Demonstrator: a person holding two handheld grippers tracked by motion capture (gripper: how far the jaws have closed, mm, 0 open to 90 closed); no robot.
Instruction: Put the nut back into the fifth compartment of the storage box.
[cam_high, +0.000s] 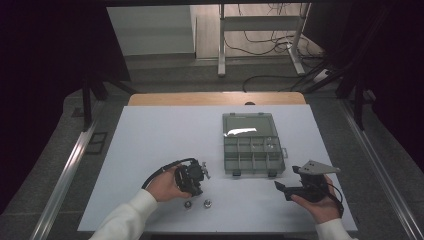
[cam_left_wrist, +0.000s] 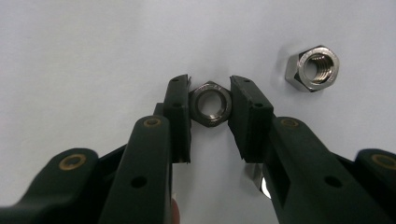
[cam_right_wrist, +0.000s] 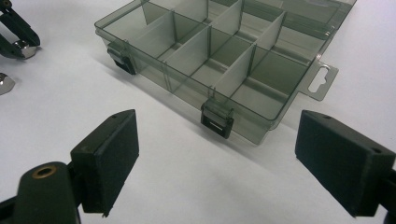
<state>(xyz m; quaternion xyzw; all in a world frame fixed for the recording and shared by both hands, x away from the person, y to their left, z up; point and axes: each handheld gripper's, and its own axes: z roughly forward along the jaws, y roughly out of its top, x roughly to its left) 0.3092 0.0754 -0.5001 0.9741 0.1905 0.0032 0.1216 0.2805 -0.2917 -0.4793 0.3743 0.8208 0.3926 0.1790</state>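
Between the pads of the left tongs (cam_left_wrist: 209, 103) a dark hex nut (cam_left_wrist: 212, 103) is pinched, flat on the white bench (cam_left_wrist: 93, 56), its threaded hole facing the camera. Both pads are pressed against opposite flats of the nut, so the grip is seen as closed on it. Just off to the right in the left gripper view, a second, brighter hex nut (cam_left_wrist: 314, 67) is seen lying apart from the held one, tipped slightly on the bench.

From the high view, the left tongs (cam_high: 196, 186) are held low over the near part of the bench by the left hand (cam_high: 165, 185), white sleeve behind it, and the two nuts are made out as small bright spots right beside them, near the front edge.

Over on the other side, the right tongs (cam_right_wrist: 215, 154) are held wide open, nothing between the pads. In the high view they (cam_high: 279, 189) are seen carried by the right hand (cam_high: 320, 202), pointed toward the middle of the bench.

Just ahead of the open pads a smoky clear compartment box (cam_right_wrist: 233, 65) is seen, lid swung back, dividers standing, two dark latches on its near wall. In the high view the box (cam_high: 252, 145) is placed between the two hands and farther back.
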